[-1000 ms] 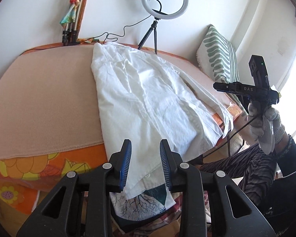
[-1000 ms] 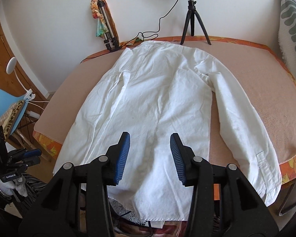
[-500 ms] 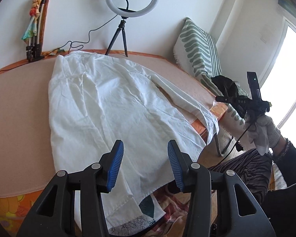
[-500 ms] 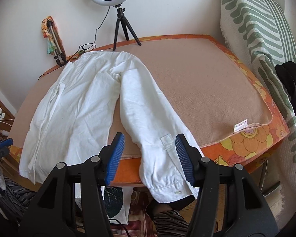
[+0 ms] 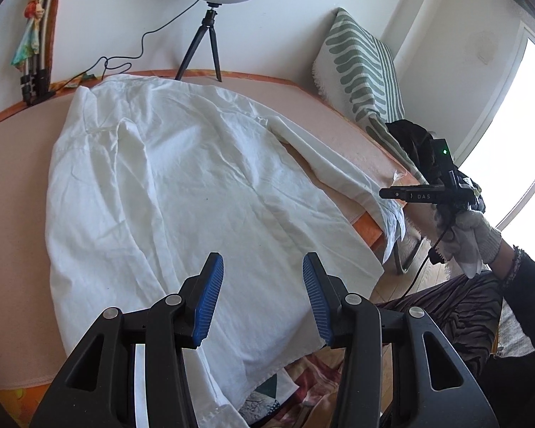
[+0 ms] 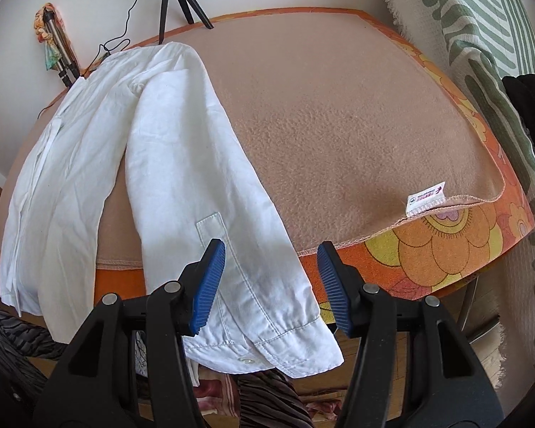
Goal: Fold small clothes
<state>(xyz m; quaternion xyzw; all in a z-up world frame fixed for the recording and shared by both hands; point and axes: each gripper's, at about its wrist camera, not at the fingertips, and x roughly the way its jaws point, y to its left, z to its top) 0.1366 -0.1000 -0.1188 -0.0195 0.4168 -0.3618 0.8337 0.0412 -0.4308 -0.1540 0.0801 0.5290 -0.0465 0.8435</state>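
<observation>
A white long-sleeved shirt (image 5: 182,185) lies spread flat on a pink blanket (image 5: 10,178) that covers the table, its hem hanging over the near edge. My left gripper (image 5: 262,262) hovers open above the hem, with nothing between its blue pads. The shirt's right sleeve (image 6: 182,164) runs down to the table edge, and its buttoned cuff (image 6: 278,339) hangs over it. My right gripper (image 6: 271,248) is open just above the lower sleeve, its jaws on either side of it and not touching. A gloved hand (image 5: 470,239) holds that gripper beside the table's right corner.
A ring light on a tripod (image 5: 207,28) and a folded tripod wrapped in cloth (image 5: 35,35) stand at the back wall, with a cable between them. A green-striped cushion (image 5: 360,60) and a dark garment (image 6: 531,107) sit to the right. A floral tablecloth (image 6: 446,249) shows under the blanket.
Both grippers have opened wider. The right gripper has moved right and down, from over the shirt's body to over the sleeve cuff. The left gripper has shifted right along the hem.
</observation>
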